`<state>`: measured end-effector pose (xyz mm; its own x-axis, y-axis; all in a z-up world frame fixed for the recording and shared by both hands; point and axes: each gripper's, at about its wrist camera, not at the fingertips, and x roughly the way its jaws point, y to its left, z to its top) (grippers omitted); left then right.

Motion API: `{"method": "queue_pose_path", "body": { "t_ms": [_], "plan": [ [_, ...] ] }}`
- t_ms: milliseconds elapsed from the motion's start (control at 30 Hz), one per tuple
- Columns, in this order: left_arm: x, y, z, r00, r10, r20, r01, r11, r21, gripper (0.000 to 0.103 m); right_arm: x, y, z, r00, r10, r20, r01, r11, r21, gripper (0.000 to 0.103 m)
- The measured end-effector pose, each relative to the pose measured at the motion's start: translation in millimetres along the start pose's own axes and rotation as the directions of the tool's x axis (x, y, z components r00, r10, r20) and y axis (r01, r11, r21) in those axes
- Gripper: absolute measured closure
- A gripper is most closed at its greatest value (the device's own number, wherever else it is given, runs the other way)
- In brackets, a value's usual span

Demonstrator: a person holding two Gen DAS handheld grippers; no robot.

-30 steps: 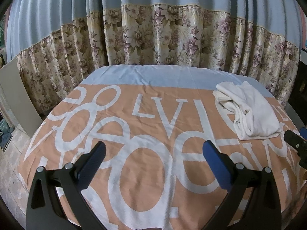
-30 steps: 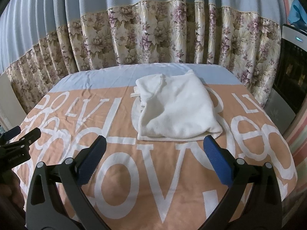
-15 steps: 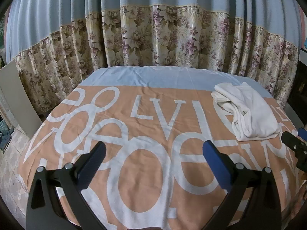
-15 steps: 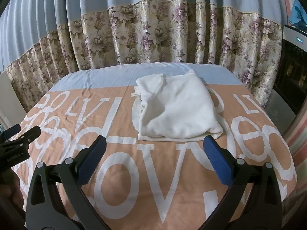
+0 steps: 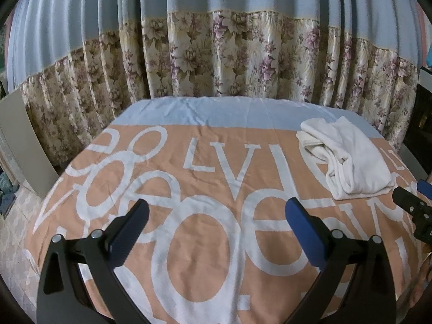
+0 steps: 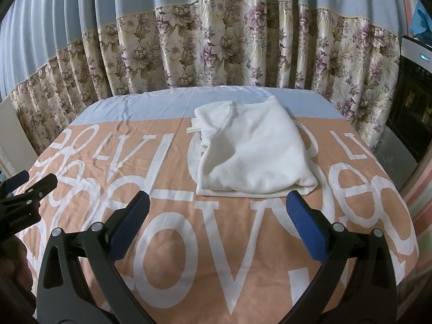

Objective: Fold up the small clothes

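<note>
A white garment (image 6: pixel 251 154) lies folded in a soft bundle on the orange and white lettered cloth (image 6: pixel 237 256) over the table. In the left wrist view the garment (image 5: pixel 348 159) sits at the far right. My right gripper (image 6: pixel 216 205) is open and empty, just short of the garment's near edge. My left gripper (image 5: pixel 216 210) is open and empty over the middle of the cloth, well left of the garment. The right gripper shows at the right edge of the left wrist view (image 5: pixel 413 208), and the left gripper at the left edge of the right wrist view (image 6: pixel 27 194).
A blue and floral curtain (image 5: pixel 216 62) hangs right behind the table. A dark appliance (image 6: pixel 410 102) stands to the right. A pale board (image 5: pixel 24 145) leans at the left, with tiled floor (image 5: pixel 13 229) below the table's left edge.
Both grippers have stayed open and almost still. The views have drifted only slightly; the garment has not moved.
</note>
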<state>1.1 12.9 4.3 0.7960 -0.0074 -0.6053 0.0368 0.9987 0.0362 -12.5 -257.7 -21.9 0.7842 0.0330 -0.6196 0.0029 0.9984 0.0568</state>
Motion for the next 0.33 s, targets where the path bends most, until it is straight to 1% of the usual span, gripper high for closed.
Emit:
{"method": "queue_pose_path", "body": {
  "t_ms": [67,133,200,333],
  "plan": [
    [-0.3,0.8,0.7,1.000,-0.022,-0.002,0.022,1.000,-0.008,0.002,0.2,0.2,-0.2,1.000,-0.001,-0.001,0.001,1.000,0.000,0.003],
    [2.6,3.6,0.9,0.999,-0.044,-0.023,0.043,0.998,-0.036,0.002,0.5,-1.1,0.6,1.000,0.001,-0.004,-0.001,1.000,0.003,0.003],
    [3.3,6.0,0.5,0.999,-0.039,-0.027,0.038,0.998,-0.053,0.002,0.4,-1.5,0.2,1.000,0.004,-0.007,-0.004,1.000,0.001,0.003],
    [3.8,5.8,1.4,0.999,-0.038,-0.028,0.037,0.998,-0.045,0.002,1.2,-2.3,0.6,1.000,0.003,-0.009,-0.003,1.000,0.000,0.003]
  ]
}}
